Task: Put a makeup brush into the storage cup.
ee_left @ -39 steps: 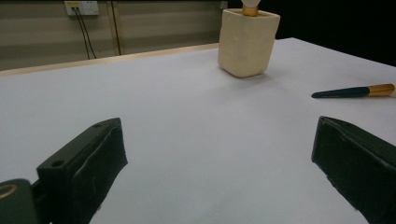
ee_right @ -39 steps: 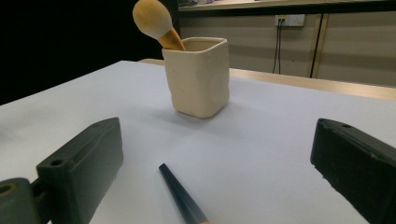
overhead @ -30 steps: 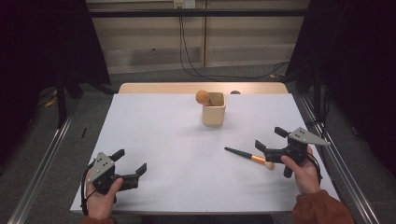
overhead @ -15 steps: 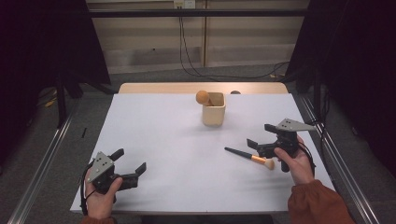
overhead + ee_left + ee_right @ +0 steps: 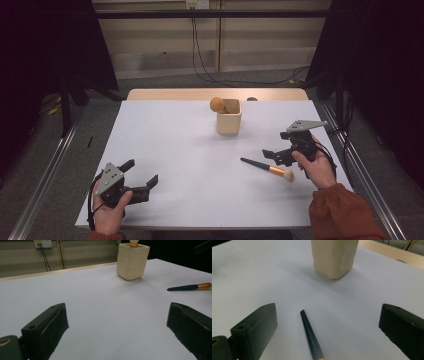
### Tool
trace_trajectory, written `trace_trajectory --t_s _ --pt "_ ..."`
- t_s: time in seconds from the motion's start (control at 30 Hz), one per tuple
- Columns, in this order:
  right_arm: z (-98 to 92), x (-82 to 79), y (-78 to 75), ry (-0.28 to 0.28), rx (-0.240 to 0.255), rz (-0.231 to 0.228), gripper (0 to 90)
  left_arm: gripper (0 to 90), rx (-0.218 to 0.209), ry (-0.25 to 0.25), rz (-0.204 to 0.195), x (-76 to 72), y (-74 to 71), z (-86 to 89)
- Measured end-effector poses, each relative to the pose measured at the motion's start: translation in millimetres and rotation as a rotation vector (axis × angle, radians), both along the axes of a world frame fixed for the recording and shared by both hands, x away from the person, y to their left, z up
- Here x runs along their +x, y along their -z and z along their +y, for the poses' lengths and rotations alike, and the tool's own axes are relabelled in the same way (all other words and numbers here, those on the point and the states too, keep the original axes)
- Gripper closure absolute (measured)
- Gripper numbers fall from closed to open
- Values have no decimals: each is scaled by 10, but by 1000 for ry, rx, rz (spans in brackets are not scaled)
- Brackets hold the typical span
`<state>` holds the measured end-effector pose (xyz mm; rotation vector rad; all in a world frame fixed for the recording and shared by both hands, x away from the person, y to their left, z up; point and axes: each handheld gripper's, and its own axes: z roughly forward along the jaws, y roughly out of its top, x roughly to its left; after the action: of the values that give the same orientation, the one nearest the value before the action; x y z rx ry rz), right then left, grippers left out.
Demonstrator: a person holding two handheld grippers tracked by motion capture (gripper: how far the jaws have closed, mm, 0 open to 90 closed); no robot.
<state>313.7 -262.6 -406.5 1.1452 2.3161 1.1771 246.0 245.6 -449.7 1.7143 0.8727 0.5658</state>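
Between our wide-apart jaws the dark brush handle (image 5: 311, 336) lies on the white tabletop (image 5: 262, 277), the cream cup (image 5: 333, 256) beyond.

In the right gripper view, the dark-handled makeup brush with a gold ferrule (image 5: 312, 338) runs off the bottom edge, so its bristles are out of frame, and the cream square ceramic cup (image 5: 333, 257) is cut at the top. In the left gripper view, the same brush (image 5: 191, 287) runs off the right edge.
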Motion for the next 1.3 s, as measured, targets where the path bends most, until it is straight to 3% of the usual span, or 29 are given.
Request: trace_trajectory --t_s 0.13,0.33,0.57,0.67,0.77,0.9,1.1,1.3 --pt "28 23 -8 -29 -41 39 14 33 2 -2 -1 1 -2 8" --pt "32 74 -2 -93 -98 161 38 33 0 -1 1 6 4 -3" --pt "53 117 24 -156 -169 235 33 33 -2 -2 3 3 6 -8" --pt "77 124 51 -183 -201 293 35 33 3 2 5 3 8 -7" --pt "107 137 83 -210 -259 320 35 33 5 1 6 5 10 -3" --pt "134 172 109 -234 -299 350 35 33 10 4 6 7 10 -2" --pt "174 230 134 -272 -396 369 39 33 12 2 8 8 15 -5" --pt "169 285 222 -301 -461 424 89 35 12 2 9 5 17 0"
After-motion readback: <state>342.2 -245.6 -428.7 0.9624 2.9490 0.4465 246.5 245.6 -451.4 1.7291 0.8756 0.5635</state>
